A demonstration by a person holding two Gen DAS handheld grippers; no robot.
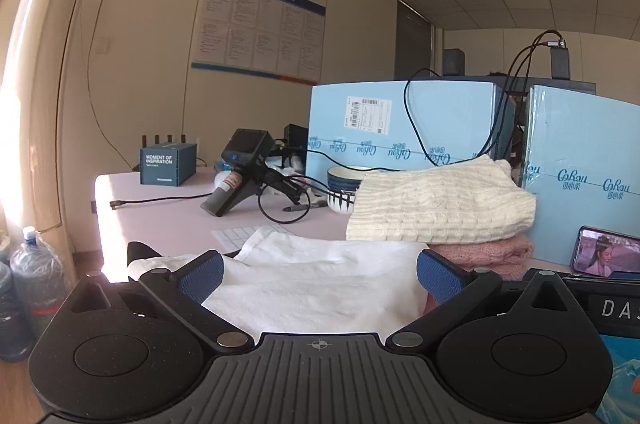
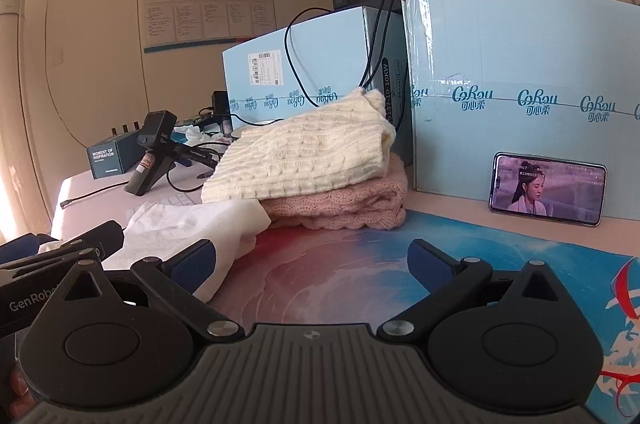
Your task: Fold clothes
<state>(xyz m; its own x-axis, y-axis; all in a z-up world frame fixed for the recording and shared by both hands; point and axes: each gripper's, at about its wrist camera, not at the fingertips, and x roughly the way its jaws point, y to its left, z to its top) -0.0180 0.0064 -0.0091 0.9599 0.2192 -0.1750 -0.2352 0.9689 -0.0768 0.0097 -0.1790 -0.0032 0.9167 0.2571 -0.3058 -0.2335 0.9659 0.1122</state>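
Observation:
A white garment (image 1: 316,280) lies on the table in front of my left gripper (image 1: 320,274), whose blue-padded jaws are wide open around it, above the cloth. In the right wrist view the same white garment (image 2: 192,224) lies left of centre. My right gripper (image 2: 312,264) is open and empty over the printed mat (image 2: 360,264), its left pad next to the cloth's edge. The left gripper's body (image 2: 60,260) shows at the far left. Behind, a folded cream knit sweater (image 2: 296,156) rests on a folded pink knit (image 2: 348,204); the stack also shows in the left wrist view (image 1: 440,208).
Two light-blue cartons (image 2: 520,84) stand at the back, with a phone (image 2: 548,188) leaning on one. A striped bowl (image 1: 344,188), a handheld device on a stand (image 1: 240,172), cables, a small blue box (image 1: 168,164) and a keyboard (image 1: 240,234) crowd the far left. Water bottles (image 1: 36,268) stand on the floor.

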